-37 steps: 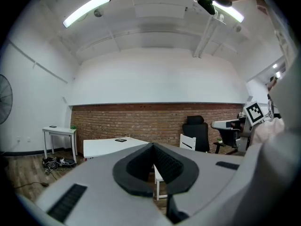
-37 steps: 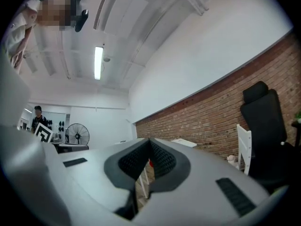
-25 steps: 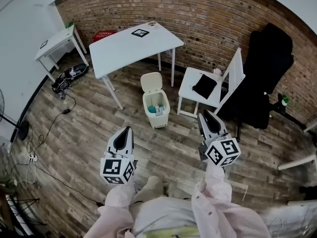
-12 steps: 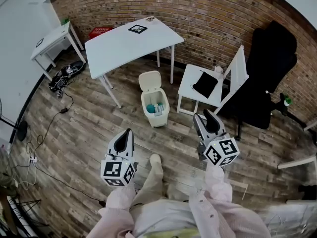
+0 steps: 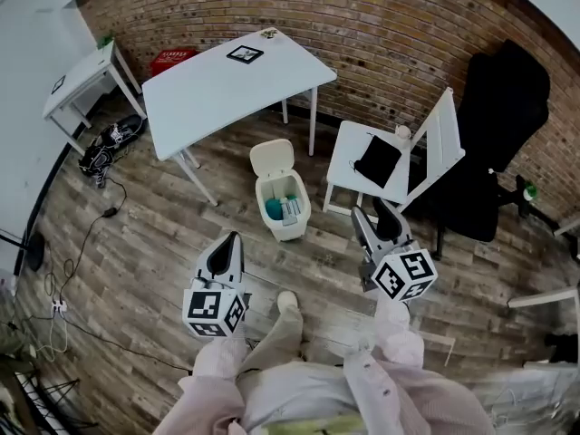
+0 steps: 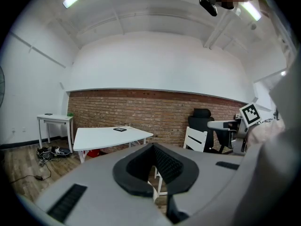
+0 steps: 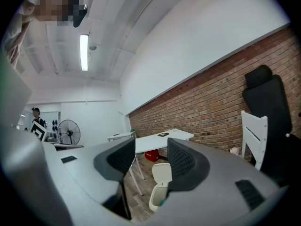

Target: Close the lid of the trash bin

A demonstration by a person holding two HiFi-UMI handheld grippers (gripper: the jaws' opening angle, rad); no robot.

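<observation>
The trash bin (image 5: 285,216) stands on the wooden floor (image 5: 136,234) well ahead of me, its lid (image 5: 272,157) up and leaning back on the far side, so the mouth is uncovered; inside I can see something teal and some pale bits (image 5: 279,209), too small to name. In the right gripper view the same bin (image 7: 158,197) shows low down through the gap of my jaws, far beyond them, with the lid (image 7: 162,173) raised. My right gripper (image 5: 373,212) hangs near me and to the right of the bin, well apart from it, and its jaws have just been opening: they now stand wide with nothing between the pads. My left gripper (image 5: 228,240) is near me on the left, also well short of the bin, its jaws drawn together at the tips and holding nothing. Just beyond the bin, to the left, is a white table (image 5: 217,89) with a marker card (image 5: 246,54) on its far part. To the bin's right stands a white chair (image 5: 349,166) with a black item (image 5: 374,159) on the seat, and further right a black office chair (image 5: 494,125). A brick wall (image 5: 362,21) closes the far side, with a red box (image 5: 169,60) at its foot and a small white side table (image 5: 77,84) at far left
</observation>
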